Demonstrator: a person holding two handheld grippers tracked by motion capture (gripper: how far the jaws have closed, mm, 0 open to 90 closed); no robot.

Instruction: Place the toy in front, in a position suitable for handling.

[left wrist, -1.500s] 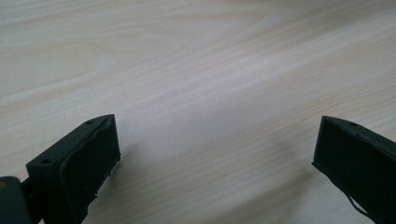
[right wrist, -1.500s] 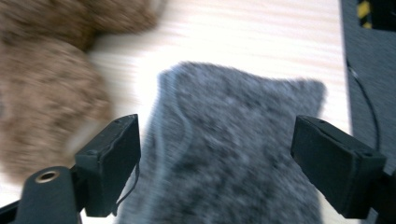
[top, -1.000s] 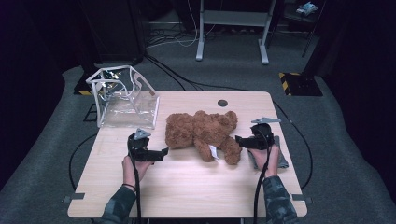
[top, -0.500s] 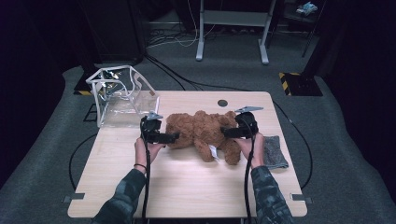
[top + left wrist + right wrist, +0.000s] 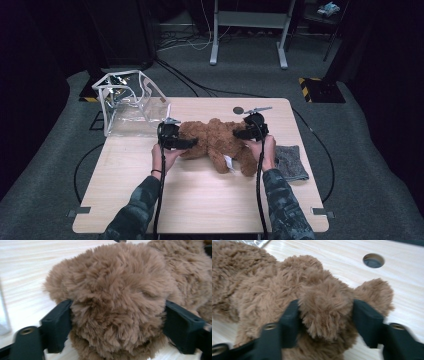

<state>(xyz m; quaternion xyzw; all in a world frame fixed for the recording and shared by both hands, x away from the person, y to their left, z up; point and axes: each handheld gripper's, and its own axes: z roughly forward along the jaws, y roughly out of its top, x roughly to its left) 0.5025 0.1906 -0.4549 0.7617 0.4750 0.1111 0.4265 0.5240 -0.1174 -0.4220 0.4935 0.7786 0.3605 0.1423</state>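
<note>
A brown teddy bear (image 5: pixel 215 142) is lying flat in the middle of the table (image 5: pixel 150 205), a bit toward the far edge. The left claw (image 5: pixel 186 144) is sitting around one fluffy end of the bear (image 5: pixel 112 305), with a black jaw on each side pressing into the fur. The right claw (image 5: pixel 239 134) is doing the same at the other end (image 5: pixel 324 312), with a fat tuft of fur sitting between its jaws. So both claws are grasping the bear.

A clear bag with a white frame (image 5: pixel 131 102) is standing near the far left corner of the table, close to the bear. A grey cloth (image 5: pixel 291 162) is lying by the right edge.

The work looks like picking the bear up with both claws, maybe to put it in the bag. To do this well, the person should be squeezing deep, past the fluff, so the bear is not slipping out. Both hands should be lifting together and staying level, so the soft toy is not sagging or twisting.
</note>
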